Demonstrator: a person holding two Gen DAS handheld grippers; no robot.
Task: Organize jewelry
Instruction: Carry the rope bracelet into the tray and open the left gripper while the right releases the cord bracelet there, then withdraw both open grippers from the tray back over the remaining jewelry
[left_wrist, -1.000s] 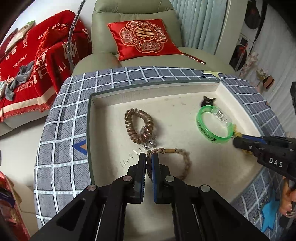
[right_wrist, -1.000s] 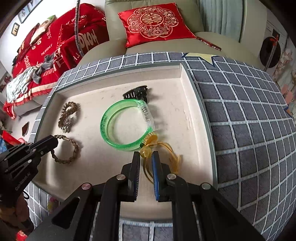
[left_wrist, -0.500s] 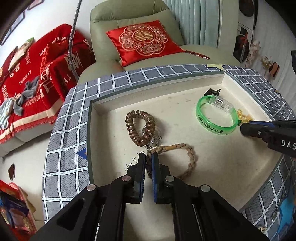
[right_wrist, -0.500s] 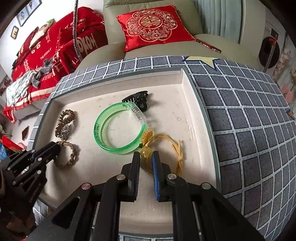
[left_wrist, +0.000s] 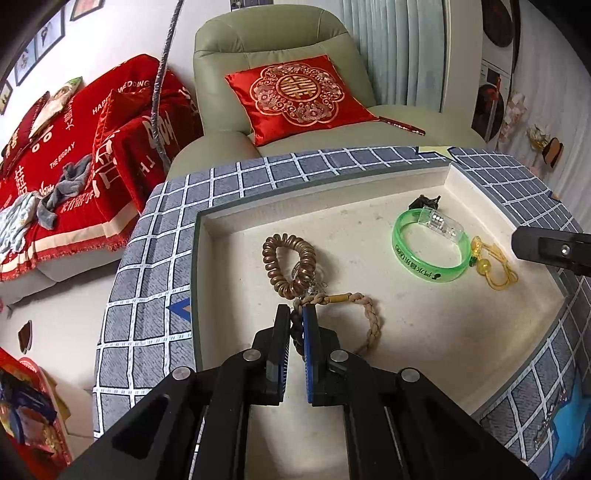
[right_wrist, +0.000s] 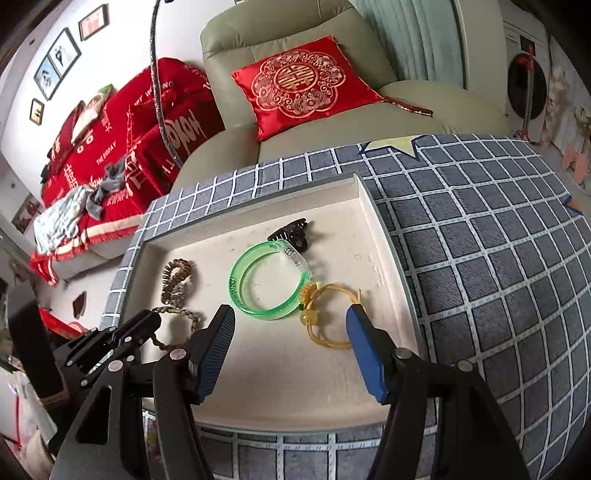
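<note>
Now | left gripper (left_wrist: 294, 326) fingers clamp braided bracelet (left_wrist: 365, 314) | right gripper (right_wrist: 290, 330) fingers spread above yellow cord (right_wrist: 327, 314) | coil bracelet (left_wrist: 288, 266) touching braid

right gripper (right_wrist: 290, 332): jaws spread wide above tray (right_wrist: 369, 206) | green bangle (right_wrist: 269, 280) and yellow cord charm (right_wrist: 328, 314) seen lying between them | black hair claw (right_wrist: 291, 232) behind bangle | left gripper (right_wrist: 142, 325) clamped on braided bracelet (right_wrist: 184, 317) | coil bracelet (right_wrist: 177, 277) beside.

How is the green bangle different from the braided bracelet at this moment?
The green bangle is smooth, translucent plastic; the braided bracelet is beige twisted cord. The bangle lies free, while the bracelet is pinched by the left tool. The bangle touches a yellow cord charm; the bracelet touches a brown coil band. Both lie in the tray.
</note>
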